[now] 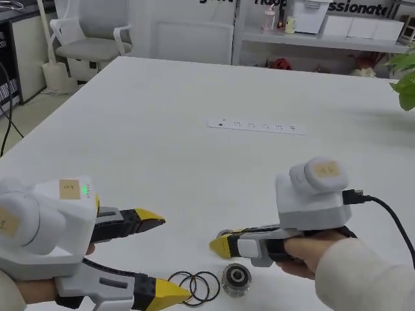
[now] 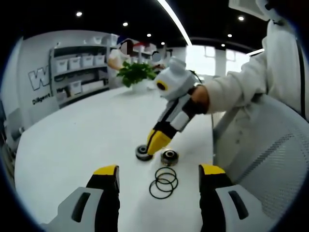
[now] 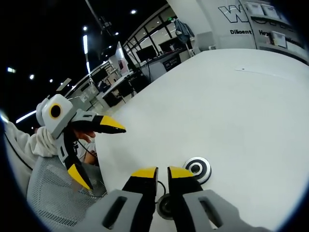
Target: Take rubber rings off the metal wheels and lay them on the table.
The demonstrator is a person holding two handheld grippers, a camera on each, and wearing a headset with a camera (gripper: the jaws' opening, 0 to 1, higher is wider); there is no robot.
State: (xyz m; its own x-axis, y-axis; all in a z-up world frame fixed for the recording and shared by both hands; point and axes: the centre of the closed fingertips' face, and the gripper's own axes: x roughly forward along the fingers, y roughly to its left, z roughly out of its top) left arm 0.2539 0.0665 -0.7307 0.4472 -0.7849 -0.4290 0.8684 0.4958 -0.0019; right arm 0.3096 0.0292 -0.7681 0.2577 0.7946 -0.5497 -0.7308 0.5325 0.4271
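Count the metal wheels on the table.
2. One wheel lies beside the loose rubber rings; the other sits beside the right gripper's tips. No others seem hidden.

Head view: high, over near edge of table (image 1: 194, 97); gripper views: low, close, opposed, sharing the metal wheels (image 2: 169, 155).
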